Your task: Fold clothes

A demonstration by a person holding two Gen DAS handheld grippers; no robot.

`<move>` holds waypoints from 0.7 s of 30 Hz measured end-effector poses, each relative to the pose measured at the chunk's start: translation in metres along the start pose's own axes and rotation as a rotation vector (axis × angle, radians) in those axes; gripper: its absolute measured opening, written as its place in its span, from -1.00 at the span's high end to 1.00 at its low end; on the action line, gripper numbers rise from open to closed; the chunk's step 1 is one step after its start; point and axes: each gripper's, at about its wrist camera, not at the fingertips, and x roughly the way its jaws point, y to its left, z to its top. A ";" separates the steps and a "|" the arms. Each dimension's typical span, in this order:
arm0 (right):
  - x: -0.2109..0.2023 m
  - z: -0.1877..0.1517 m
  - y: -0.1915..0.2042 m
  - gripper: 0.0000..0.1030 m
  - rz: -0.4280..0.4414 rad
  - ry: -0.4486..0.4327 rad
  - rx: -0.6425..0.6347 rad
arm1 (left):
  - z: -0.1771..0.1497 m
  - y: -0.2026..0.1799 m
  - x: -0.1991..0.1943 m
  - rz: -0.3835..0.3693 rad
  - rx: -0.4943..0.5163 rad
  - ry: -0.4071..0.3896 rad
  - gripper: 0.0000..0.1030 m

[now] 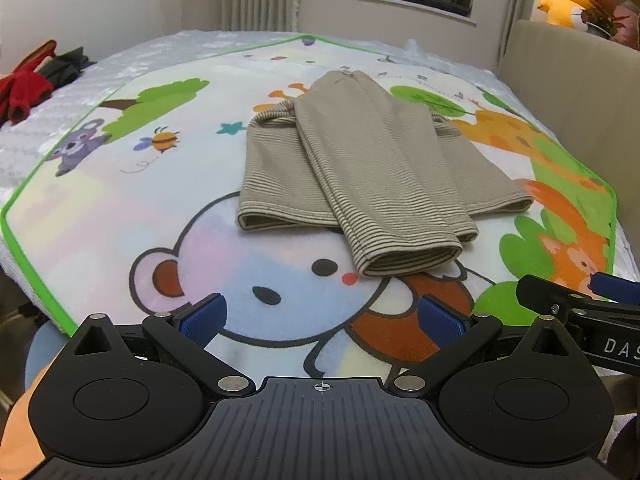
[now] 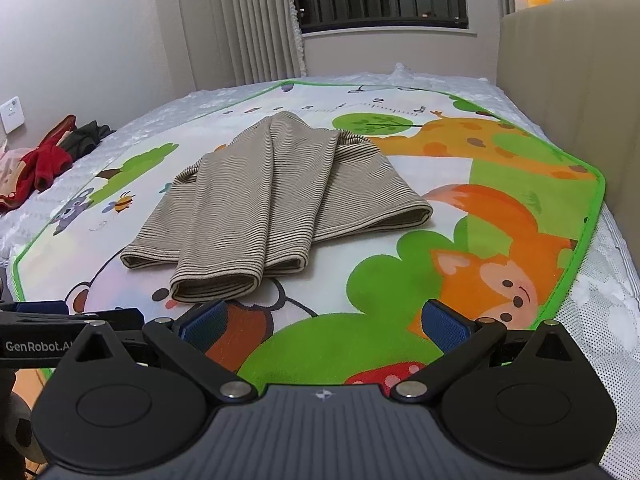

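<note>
I am holding my left gripper (image 1: pixel 320 316) and right gripper (image 2: pixel 326 320) with fingers spread apart, gripping nothing, just short of the striped garment (image 1: pixel 372 172). It is lying partly folded on the cartoon mat (image 1: pixel 120 208). Red clothes (image 1: pixel 24 92) are sitting well beyond it, leftward.

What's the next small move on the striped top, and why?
Probably bring both grippers forward to the striped top's near hem. The left gripper and right gripper hang open and empty short of it, and both sleeves are already folded over the body.
</note>
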 end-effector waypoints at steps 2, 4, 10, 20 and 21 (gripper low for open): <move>0.000 0.000 0.000 -1.00 0.000 0.001 0.002 | 0.000 0.000 0.000 0.000 0.001 0.000 -1.00; 0.000 -0.001 0.000 -1.00 -0.001 0.002 0.001 | -0.001 0.000 0.000 0.000 0.002 0.000 -1.00; -0.001 -0.001 -0.001 -1.00 -0.001 0.003 0.002 | -0.001 0.000 0.000 -0.002 0.004 0.002 -1.00; 0.000 -0.002 -0.001 -1.00 0.001 0.012 0.001 | -0.002 0.000 0.000 -0.003 0.004 0.005 -1.00; 0.000 -0.001 -0.002 -1.00 0.000 0.012 0.001 | -0.002 0.000 0.000 -0.002 0.005 0.005 -1.00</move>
